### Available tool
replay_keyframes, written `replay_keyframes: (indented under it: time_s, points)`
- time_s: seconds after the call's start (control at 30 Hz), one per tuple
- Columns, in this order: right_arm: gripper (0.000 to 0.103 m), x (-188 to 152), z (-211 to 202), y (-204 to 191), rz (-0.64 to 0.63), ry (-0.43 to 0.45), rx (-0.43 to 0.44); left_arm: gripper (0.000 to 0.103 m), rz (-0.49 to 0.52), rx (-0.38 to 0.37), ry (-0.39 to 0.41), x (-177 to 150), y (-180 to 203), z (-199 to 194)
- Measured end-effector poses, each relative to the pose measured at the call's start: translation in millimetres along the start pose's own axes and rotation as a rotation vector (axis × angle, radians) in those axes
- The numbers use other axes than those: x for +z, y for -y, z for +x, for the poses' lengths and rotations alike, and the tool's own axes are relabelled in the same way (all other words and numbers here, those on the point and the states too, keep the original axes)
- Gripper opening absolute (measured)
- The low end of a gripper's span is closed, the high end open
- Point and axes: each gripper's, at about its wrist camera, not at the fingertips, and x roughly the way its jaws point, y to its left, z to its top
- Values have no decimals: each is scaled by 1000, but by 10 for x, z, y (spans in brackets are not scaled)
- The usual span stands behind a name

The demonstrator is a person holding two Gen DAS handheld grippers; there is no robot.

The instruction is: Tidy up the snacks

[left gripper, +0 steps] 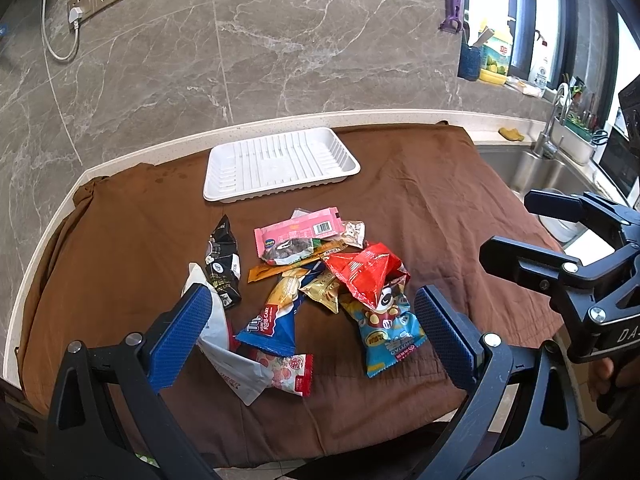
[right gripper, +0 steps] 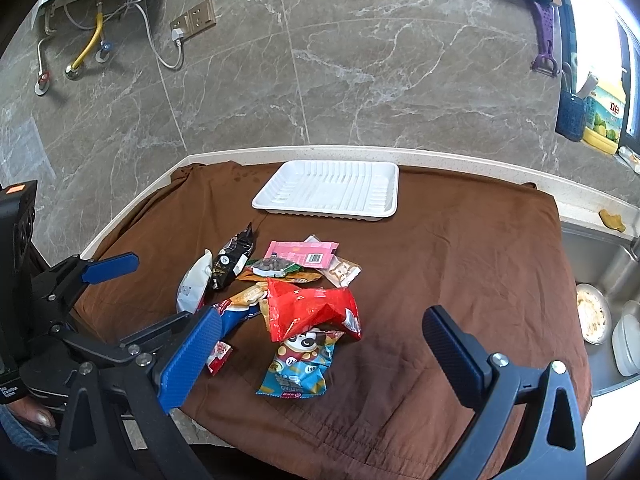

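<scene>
Grey marble wall [right gripper: 360, 60] rises behind the counter's [right gripper: 460, 158] far edge; a bright window [left gripper: 560, 20] lights the sink [left gripper: 532, 168] corner.

Left gripper [left gripper: 312, 334]: jaws spread wide, nothing between them, blue pads [left gripper: 182, 338] facing inward. It is held low and pointed forward. Right gripper [right gripper: 322, 354]: jaws likewise spread wide, empty, blue pad [right gripper: 192, 360] on its left finger, dark pad on the other. The two grippers are side by side, near each other, at about the same height. Each shows at the edge of the other's wrist view. A fingertip [right gripper: 40, 416] of the person's left hand grips the left handle; part of the right hand [left gripper: 604, 376] shows behind the right gripper.
</scene>
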Motion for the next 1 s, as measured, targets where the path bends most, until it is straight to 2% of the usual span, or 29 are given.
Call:
replay_keyframes:
  time_s: [1.0]
  points:
    - [103,33,11,43,8,-8,6,103,0,4,-8,-7,-69,43]
